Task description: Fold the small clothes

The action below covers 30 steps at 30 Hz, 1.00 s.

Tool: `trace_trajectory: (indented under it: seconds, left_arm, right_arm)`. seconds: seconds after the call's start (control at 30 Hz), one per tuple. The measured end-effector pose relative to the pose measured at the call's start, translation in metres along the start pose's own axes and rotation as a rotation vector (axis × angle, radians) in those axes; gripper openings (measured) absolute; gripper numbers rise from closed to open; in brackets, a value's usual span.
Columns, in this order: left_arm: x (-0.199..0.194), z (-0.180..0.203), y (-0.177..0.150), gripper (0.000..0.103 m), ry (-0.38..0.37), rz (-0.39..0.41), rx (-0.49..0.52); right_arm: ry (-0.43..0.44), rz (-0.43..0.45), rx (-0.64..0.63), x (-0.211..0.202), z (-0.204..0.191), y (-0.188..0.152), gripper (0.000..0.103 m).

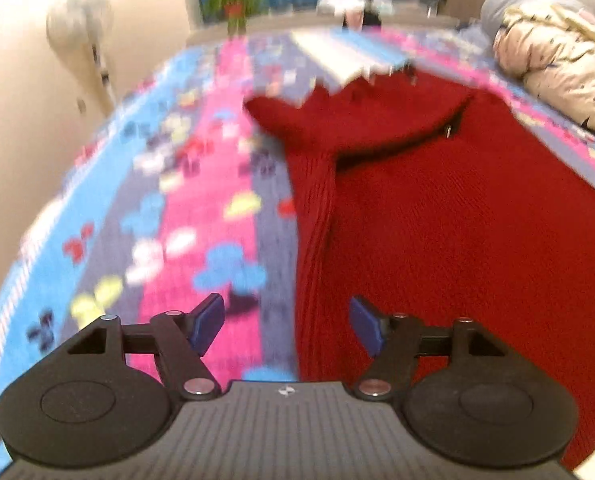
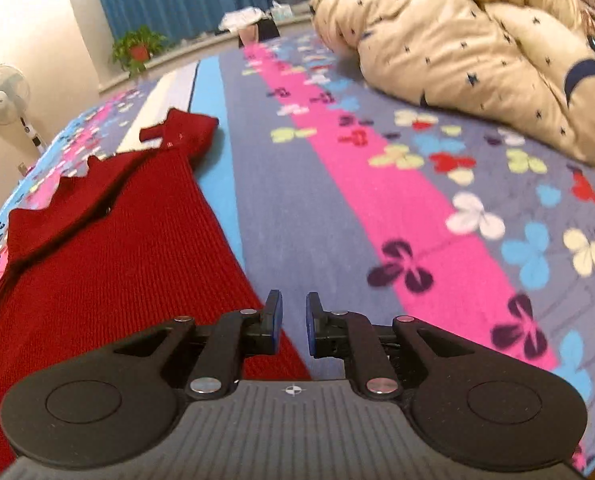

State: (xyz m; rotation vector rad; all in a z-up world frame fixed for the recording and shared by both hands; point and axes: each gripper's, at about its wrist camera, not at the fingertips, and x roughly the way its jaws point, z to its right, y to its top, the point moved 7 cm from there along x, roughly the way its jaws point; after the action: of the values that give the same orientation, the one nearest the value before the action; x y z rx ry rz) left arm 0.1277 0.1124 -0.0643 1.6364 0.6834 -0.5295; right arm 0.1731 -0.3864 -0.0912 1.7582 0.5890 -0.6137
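A red knitted garment [image 1: 449, 216] lies flat on the bed, a sleeve folded across its upper part. My left gripper [image 1: 287, 326] is open, hovering over the garment's left edge, with one finger over the bedsheet and one over the red knit. In the right wrist view the same garment [image 2: 105, 248] fills the left side. My right gripper [image 2: 293, 324] hovers just off the garment's right edge, its jaws narrowly apart with nothing between them.
The bed has a striped sheet with butterfly prints [image 2: 397, 184]. A cream star-print duvet [image 2: 477, 40] is bunched at the far right. A standing fan [image 2: 5, 96], a potted plant [image 2: 137, 48] and blue curtains stand beyond the bed.
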Motion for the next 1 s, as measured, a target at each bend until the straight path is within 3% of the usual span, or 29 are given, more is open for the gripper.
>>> trace_trajectory:
  seconds: [0.17, 0.37, 0.47, 0.63, 0.73, 0.8, 0.83, 0.93, 1.0]
  left_arm:
    - [-0.013, 0.019, 0.018, 0.086, 0.035, 0.171, 0.073]
    - [0.007, 0.051, 0.058, 0.086, 0.035, 0.166, 0.001]
    - [0.025, 0.085, 0.093, 0.086, 0.007, 0.136, -0.066]
    - [0.061, 0.156, 0.153, 0.085, -0.053, 0.148, -0.053]
    - [0.090, 0.201, 0.184, 0.071, -0.112, 0.154, -0.016]
    - [0.114, 0.227, 0.200, 0.043, -0.120, 0.164, 0.016]
    - [0.127, 0.239, 0.209, 0.039, -0.104, 0.175, 0.030]
    - [0.173, 0.264, 0.228, 0.038, -0.080, 0.160, 0.026]
    - [0.206, 0.279, 0.237, 0.045, -0.082, 0.128, 0.031]
  right_arm:
    - [0.063, 0.066, -0.039, 0.010, -0.017, 0.019, 0.013]
    - [0.177, 0.034, -0.044, 0.045, -0.058, 0.037, 0.013]
    - [0.127, -0.051, -0.130, 0.080, -0.084, 0.036, 0.013]
    - [0.123, -0.152, -0.089, 0.127, -0.111, 0.040, 0.013]
    - [0.089, -0.174, -0.093, 0.143, -0.116, 0.045, 0.013]
    - [0.065, -0.190, -0.087, 0.150, -0.115, 0.044, 0.013]
    - [0.058, -0.202, -0.079, 0.153, -0.113, 0.043, 0.013]
    - [0.075, -0.225, -0.074, 0.157, -0.111, 0.039, 0.013]
    - [0.080, -0.224, -0.089, 0.157, -0.111, 0.038, 0.013]
